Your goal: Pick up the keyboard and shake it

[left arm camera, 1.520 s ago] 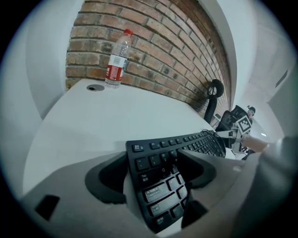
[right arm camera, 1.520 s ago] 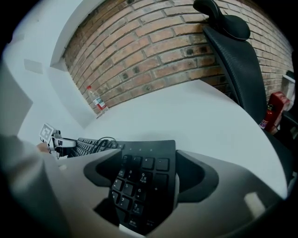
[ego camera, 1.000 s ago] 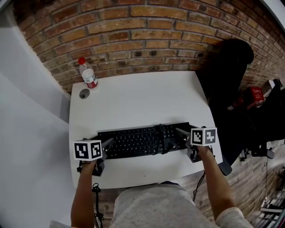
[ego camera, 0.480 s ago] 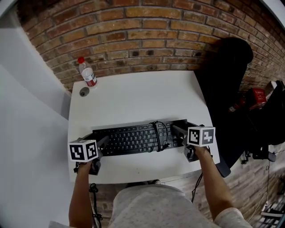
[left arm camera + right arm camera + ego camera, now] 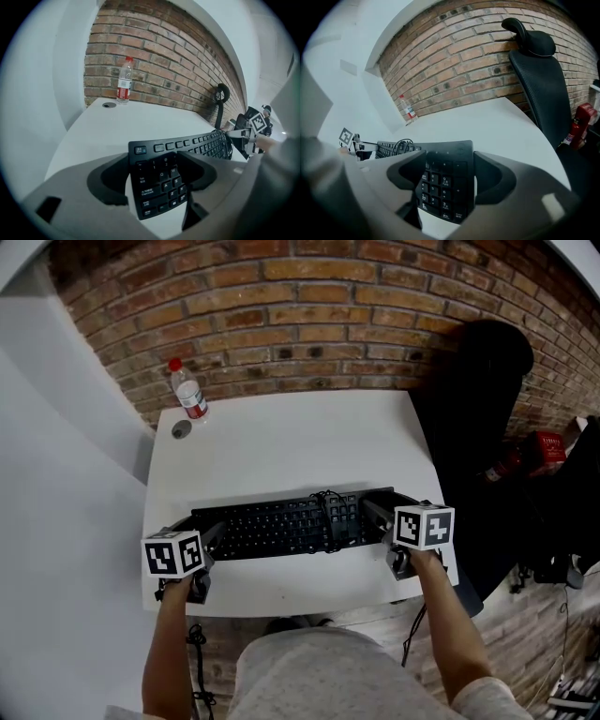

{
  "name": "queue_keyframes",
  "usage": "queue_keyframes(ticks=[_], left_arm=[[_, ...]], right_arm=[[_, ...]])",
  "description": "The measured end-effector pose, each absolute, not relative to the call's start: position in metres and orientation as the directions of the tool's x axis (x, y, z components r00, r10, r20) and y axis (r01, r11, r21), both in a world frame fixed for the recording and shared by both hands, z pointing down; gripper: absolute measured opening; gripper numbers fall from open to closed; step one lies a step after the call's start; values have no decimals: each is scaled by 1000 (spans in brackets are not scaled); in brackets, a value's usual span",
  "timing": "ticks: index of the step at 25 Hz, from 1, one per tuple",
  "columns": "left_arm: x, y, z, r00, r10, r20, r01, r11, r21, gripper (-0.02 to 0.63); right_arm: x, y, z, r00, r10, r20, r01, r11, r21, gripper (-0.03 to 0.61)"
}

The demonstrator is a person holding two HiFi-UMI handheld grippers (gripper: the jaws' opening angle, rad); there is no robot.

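Stretching left to right across the near half of the desk [image 5: 291,442], the black keyboard [image 5: 277,526] lies keys up, its long axis along the desk's front edge, with a coil of cable [image 5: 328,507] on its right part. The left hand-held gripper [image 5: 214,538] clamps the letter-key end across its two long edges, which only the left gripper view shows closely. The right hand-held gripper [image 5: 375,512] is closing on the number-pad end, pads meeting both edges in the right gripper view, which alone shows the chair [image 5: 539,79] from the side.
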State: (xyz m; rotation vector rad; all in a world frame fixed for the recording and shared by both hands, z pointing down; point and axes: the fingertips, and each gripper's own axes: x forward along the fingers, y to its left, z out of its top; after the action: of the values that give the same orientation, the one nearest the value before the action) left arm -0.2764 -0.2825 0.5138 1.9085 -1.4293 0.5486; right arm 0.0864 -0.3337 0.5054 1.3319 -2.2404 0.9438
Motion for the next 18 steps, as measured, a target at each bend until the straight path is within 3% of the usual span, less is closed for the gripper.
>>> queue_keyframes(ticks=[18], left_arm=[[-282,-273,483,254,-771,584,-966,-170,196,307]], right_arm=[[80,-318,472,-533,-730,428,-846,459,-270,324]])
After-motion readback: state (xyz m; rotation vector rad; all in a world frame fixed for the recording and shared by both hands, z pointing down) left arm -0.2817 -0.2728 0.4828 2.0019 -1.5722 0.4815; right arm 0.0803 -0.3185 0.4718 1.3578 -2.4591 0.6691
